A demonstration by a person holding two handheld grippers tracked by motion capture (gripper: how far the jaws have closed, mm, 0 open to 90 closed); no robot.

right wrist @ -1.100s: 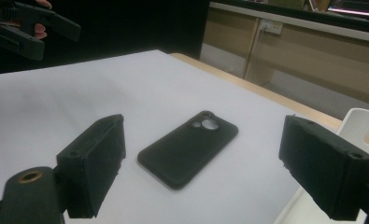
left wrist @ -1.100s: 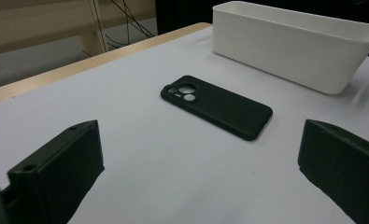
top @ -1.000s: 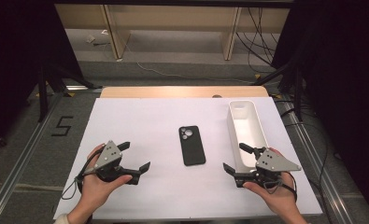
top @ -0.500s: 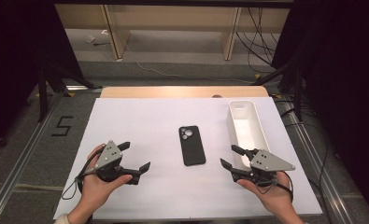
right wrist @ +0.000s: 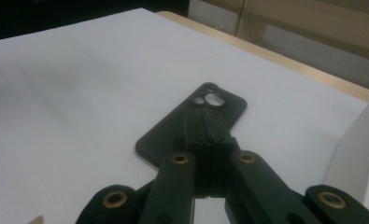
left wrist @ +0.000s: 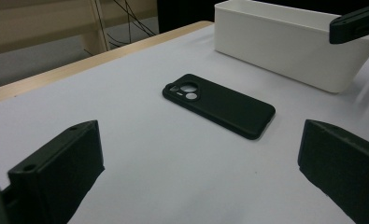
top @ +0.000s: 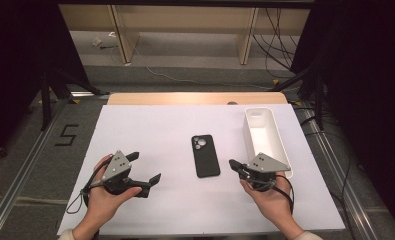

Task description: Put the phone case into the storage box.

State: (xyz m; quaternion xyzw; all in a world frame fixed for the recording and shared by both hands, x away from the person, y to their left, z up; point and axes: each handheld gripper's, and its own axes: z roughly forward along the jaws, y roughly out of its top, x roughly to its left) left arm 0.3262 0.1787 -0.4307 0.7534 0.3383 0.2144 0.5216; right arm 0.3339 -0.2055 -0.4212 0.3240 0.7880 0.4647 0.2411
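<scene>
A black phone [top: 205,155] lies camera side up in the middle of the white table cover [top: 160,130]. My left gripper [top: 146,167] rests at the front left with its jaws wide apart and nothing between them; in its own view the phone [left wrist: 219,105] lies ahead of the left gripper [left wrist: 198,140]. My right gripper [top: 232,163] sits just right of the phone's near end and points at it. Its jaws have just been closing and now stand shut with nothing between them. In the right gripper view the right gripper [right wrist: 205,128] lines up with the phone [right wrist: 161,135].
A long white bin [top: 265,137] stands at the right of the table, close behind my right hand [top: 270,200]; its wall [right wrist: 359,154] shows beside the right gripper. The bin [left wrist: 285,51] looks empty. The table's wooden far edge [top: 195,98] runs along the back.
The right gripper has slid left toward the phone and its jaws have gone from wide apart to shut. The left gripper and the phone have stayed put.
</scene>
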